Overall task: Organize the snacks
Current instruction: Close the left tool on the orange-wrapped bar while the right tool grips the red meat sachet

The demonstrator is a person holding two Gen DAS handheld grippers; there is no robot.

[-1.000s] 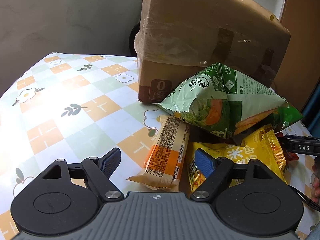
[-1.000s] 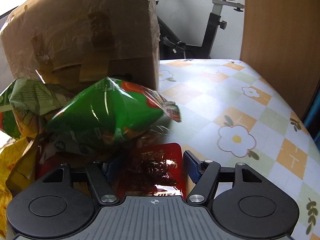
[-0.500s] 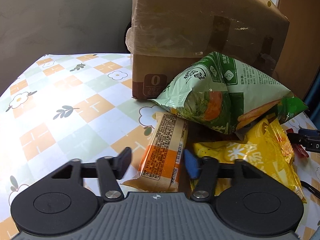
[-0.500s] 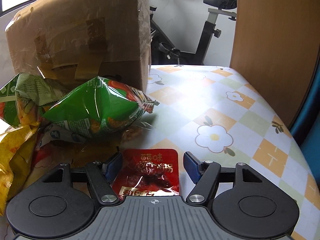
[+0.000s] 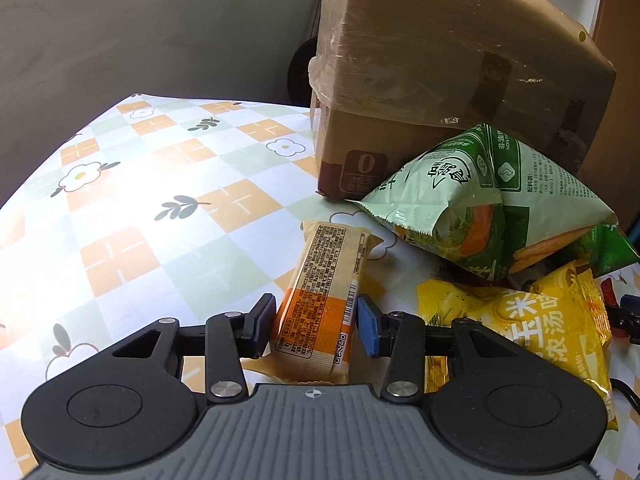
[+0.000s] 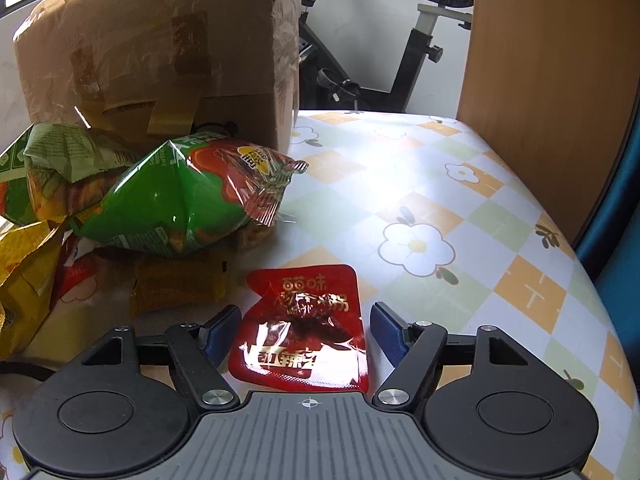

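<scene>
- Gripping: my left claw [image 5: 316, 326] pinches the orange snack bar [image 5: 324, 300] on the table [image 5: 168, 200].
- My right claw [image 6: 304, 330] is opening around the red pouch [image 6: 304, 328], pads clear.

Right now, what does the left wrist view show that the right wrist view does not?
Only the left wrist view: the left hand-held gripper shut on the orange snack bar.

Only the right wrist view: the right hand-held gripper, jaws opening around the red pouch; an exercise bike.

Both: the cardboard box, the yellow bag and the flowered tablecloth.
</scene>
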